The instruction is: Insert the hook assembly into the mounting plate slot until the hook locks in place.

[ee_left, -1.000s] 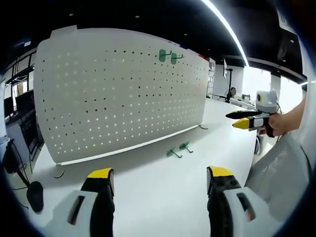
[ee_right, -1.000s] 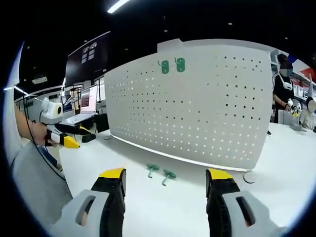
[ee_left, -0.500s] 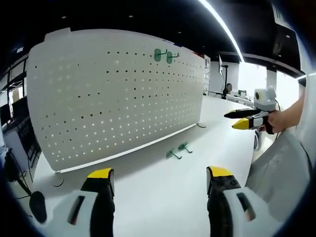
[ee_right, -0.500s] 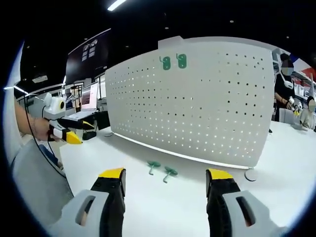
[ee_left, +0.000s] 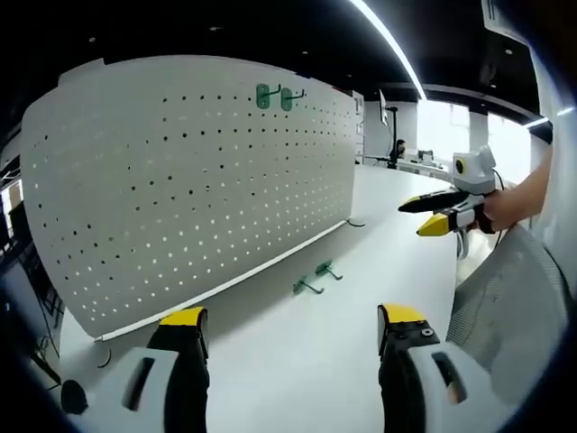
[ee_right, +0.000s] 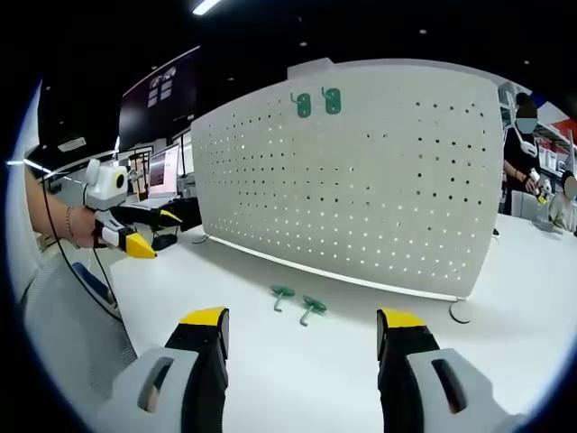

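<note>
I am holding my left gripper (ee_left: 290,327) and right gripper (ee_right: 302,329) released at lower frame, over the white table (ee_right: 297,361). Two green hooks (ee_right: 297,304) are lying mid-frame below the pegboard (ee_right: 361,171); two more hooks (ee_right: 318,103) are hanging at its top.

White surface (ee_right: 505,361) carries everything. Left of it, in the right gripper view: desk with a lit monitor (ee_right: 165,178), dark wall sign (ee_right: 162,86) above that. Person in dark top (ee_right: 521,162) stands off the surface's right end. Ceiling light strip (ee_left: 388,45) overhead in the left gripper view; bright window (ee_left: 442,131) past the surface's far end.
</note>
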